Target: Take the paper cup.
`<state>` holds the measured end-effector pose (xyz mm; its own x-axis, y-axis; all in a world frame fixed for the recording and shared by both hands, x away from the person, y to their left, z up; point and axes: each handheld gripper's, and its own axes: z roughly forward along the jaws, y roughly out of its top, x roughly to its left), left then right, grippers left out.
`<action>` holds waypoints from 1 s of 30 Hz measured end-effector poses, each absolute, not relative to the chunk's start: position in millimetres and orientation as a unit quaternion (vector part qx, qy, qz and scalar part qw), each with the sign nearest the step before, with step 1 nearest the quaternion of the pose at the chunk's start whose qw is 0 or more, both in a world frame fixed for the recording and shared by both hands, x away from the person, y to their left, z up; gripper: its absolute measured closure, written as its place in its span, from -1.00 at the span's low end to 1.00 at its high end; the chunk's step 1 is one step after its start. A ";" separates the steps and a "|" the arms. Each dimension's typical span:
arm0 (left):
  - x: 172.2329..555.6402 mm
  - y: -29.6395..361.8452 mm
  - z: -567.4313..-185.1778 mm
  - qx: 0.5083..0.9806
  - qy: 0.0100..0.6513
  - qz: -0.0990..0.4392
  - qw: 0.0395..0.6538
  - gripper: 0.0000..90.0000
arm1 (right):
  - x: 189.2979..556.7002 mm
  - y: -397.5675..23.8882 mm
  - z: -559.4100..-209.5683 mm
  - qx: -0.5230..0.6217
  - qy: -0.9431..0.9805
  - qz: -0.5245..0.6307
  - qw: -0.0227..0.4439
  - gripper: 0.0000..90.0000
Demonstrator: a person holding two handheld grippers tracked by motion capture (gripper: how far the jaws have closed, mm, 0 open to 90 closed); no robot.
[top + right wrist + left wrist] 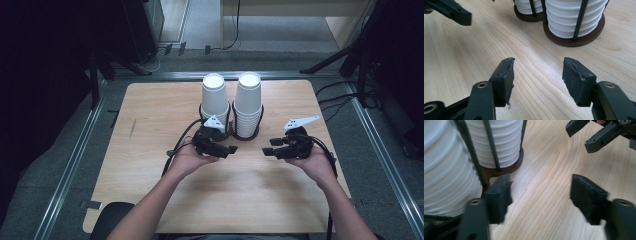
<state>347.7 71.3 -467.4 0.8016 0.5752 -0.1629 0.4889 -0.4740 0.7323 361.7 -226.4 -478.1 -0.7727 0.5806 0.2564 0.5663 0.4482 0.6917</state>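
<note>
While both hands rest low over the middle of the wooden table [150,200], the two stacks of white paper cups stand side by side near the far edge, each in a ring of a dark wire holder [574,41] on a brown base. The left stack [215,102] and the right stack [248,105] sit just beside each other, upright. The left gripper [224,149] lies just in front of the left stack, its jaws spread with bare wood between them; in the left gripper view the left-hand pad [499,197] seems to sit close to the holder's base, though blur makes contact hard to judge. The right gripper [270,146] hovers nearer the table's right edge, apart from the holder, pointing toward the other gripper. Its jaws also stand apart, gripping nothing, with wood grain showing between the pads [505,80].
</note>
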 end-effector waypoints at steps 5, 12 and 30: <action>350.3 72.7 -469.9 0.859 0.310 0.037 0.405 0.25 | 362.9 -228.9 -478.6 0.341 0.850 0.402 0.002 -0.03; 355.4 78.0 -471.0 0.850 0.316 0.036 0.420 0.58 | 363.6 -226.4 -480.2 0.335 0.854 0.398 -0.002 -0.10; 362.0 73.3 -462.5 0.844 0.332 0.036 0.419 0.90 | 370.6 -218.9 -457.4 0.327 0.858 0.394 0.030 -0.33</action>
<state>362.0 73.3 -462.5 0.7767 0.5912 -0.2172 0.5306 -0.4285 0.7313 370.6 -218.9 -457.4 -0.7837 0.5858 0.2066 0.5387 0.4756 0.6954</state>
